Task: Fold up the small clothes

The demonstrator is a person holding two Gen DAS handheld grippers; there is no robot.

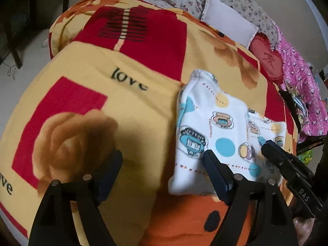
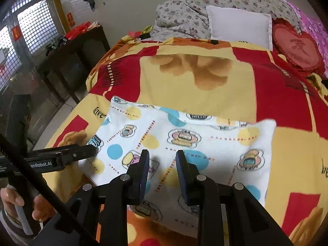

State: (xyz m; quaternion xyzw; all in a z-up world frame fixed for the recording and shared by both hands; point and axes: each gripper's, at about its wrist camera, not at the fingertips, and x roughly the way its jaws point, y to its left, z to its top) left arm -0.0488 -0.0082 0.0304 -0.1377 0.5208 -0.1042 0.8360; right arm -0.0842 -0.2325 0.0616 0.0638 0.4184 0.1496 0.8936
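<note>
Just ahead of my right tool (image 2: 162, 160), open-jawed, the patterned baby garment (image 2: 184, 143) is lying crosswise; my left tool (image 1: 162, 164) is hovering wide open beside it.

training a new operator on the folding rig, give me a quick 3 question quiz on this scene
1. True or false: the right claw is clamped on the white cartoon-print garment.
2. Multiple choice: what does the garment lie on? A) a bare wooden table B) a red and yellow bedspread printed with "love" C) the floor
3. Fill in: near the head of the bed, the red heart-shaped cushion sits beside a plain ____ pillow.

Key:
1. False; its fingers stand apart above the cloth, holding nothing. The left claw is open wider.
2. B
3. white
</note>
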